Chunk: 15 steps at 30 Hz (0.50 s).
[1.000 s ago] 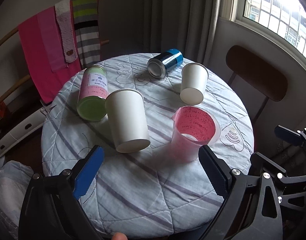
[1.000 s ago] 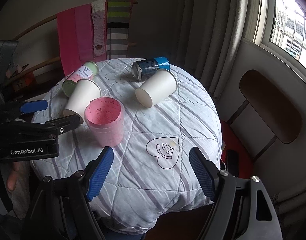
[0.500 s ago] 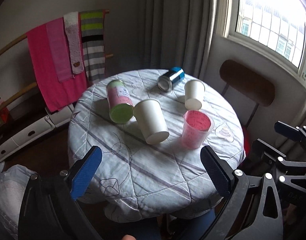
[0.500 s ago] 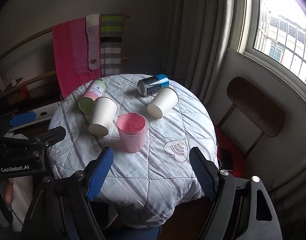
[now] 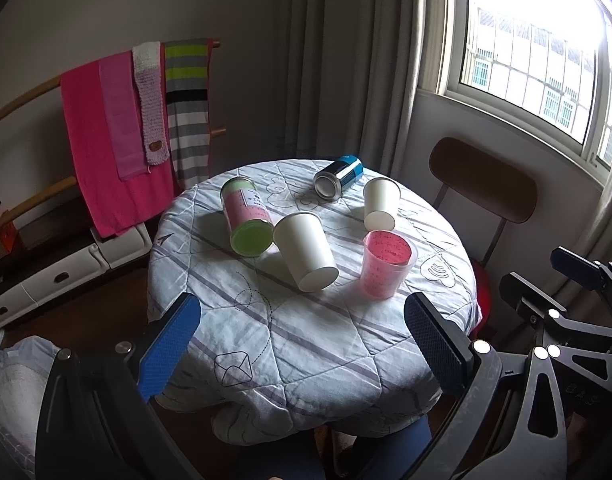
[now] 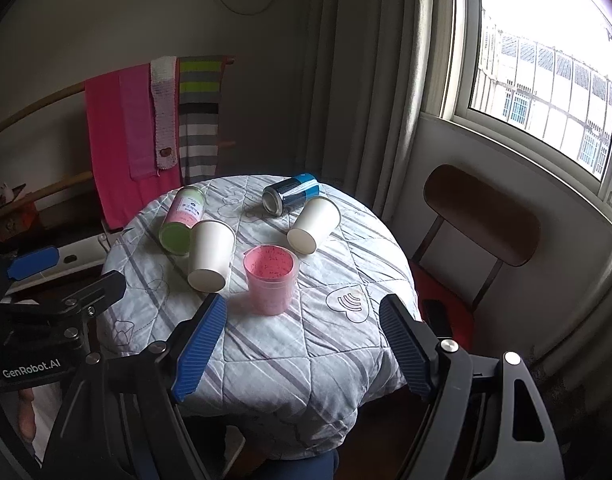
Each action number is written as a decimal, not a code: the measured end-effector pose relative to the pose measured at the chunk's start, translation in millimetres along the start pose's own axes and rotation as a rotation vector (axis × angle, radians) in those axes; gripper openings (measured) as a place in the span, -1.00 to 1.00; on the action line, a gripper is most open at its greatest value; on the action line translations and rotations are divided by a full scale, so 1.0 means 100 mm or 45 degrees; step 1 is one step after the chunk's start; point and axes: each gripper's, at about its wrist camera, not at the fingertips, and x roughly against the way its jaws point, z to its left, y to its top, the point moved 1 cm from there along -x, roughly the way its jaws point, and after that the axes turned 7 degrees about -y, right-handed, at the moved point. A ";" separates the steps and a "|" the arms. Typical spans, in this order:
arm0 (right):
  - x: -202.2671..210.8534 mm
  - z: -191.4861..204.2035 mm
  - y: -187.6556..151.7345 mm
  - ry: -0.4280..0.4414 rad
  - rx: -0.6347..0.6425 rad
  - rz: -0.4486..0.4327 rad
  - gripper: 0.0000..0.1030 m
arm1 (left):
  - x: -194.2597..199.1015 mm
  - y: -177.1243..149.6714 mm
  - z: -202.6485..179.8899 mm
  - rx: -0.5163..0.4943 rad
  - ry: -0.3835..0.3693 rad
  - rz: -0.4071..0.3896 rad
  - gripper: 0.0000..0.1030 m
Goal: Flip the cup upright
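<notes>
We see nearer white cup (image 5: 306, 250) lying on bench (image 5: 306, 344), axis 11–5, at 12 from spread, empty left gripper (image 5: 302, 344); right gripper (image 6: 302, 344) spread too.

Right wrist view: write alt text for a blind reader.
An upright pink cup stands on a round quilted table among two tipped white paper cups and two tipped cans. The open right gripper hovers in front.

both claws (image 5: 298, 336) (image 6: 302, 340) have pulled back — table (image 5: 306, 344) looks farther.
</notes>
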 end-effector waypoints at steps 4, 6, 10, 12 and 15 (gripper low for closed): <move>0.06 0.03 0.00 -0.027 -0.003 -0.016 0.56 | 0.06 -0.01 0.04 0.016 -0.002 -0.017 1.00; 0.09 0.04 0.01 -0.019 -0.012 -0.027 0.56 | 0.09 -0.01 0.06 0.022 0.005 -0.024 1.00; 0.13 0.06 0.02 -0.009 -0.023 -0.053 0.56 | 0.13 -0.01 0.10 0.028 0.022 -0.035 1.00; 0.16 0.07 0.03 0.013 -0.035 -0.085 0.56 | 0.14 -0.01 0.12 0.031 0.028 -0.038 1.00; 0.18 0.11 0.04 0.029 -0.045 -0.113 0.56 | 0.16 -0.01 0.13 0.032 0.033 -0.042 1.00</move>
